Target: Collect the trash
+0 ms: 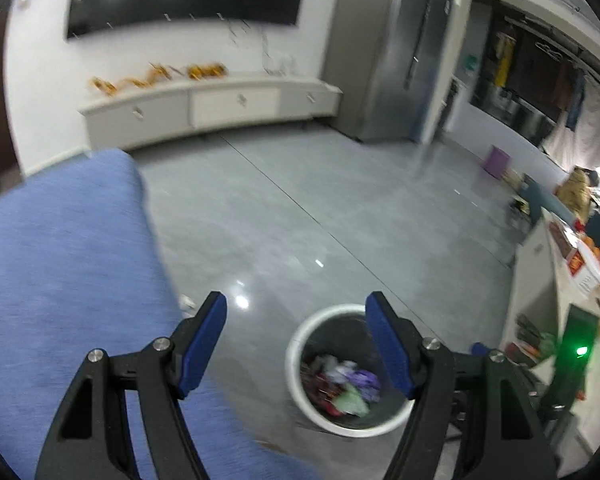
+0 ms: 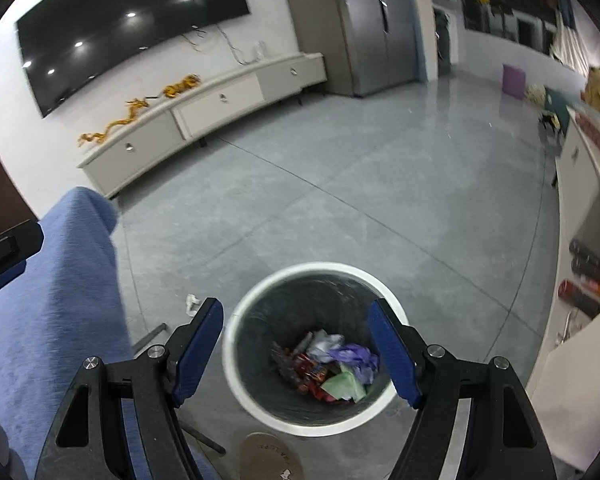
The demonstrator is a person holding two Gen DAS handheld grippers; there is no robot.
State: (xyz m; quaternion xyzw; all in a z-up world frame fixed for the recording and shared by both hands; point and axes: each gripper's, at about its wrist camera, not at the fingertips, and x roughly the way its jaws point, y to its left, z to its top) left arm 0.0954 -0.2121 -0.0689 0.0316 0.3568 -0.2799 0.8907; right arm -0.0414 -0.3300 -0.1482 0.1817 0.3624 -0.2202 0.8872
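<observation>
Your left gripper (image 1: pixel 296 344) had jaws apart, nothing between; your right gripper (image 2: pixel 296 346) likewise, jaws apart and empty; both hung above white bin (image 2: pixel 236 344) on grey floor (image 2: pixel 340 200); crumpled trash (image 2: pixel 332 364) lay in bin bottom; one white scrap (image 2: pixel 192 302) lay on floor beside blue cover (image 2: pixel 56 300).

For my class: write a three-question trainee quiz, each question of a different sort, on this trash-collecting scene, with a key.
1. True or false: the right tool is clamped on a wrapper.
2. What lies on the floor just left of the bin? A) a white crumpled scrap B) a bottle C) a spoon
3. Fill in: the surface at the left edge is covered in ____ fabric.

Key
1. False; both it and the left tool are open and empty.
2. A
3. Blue
</observation>
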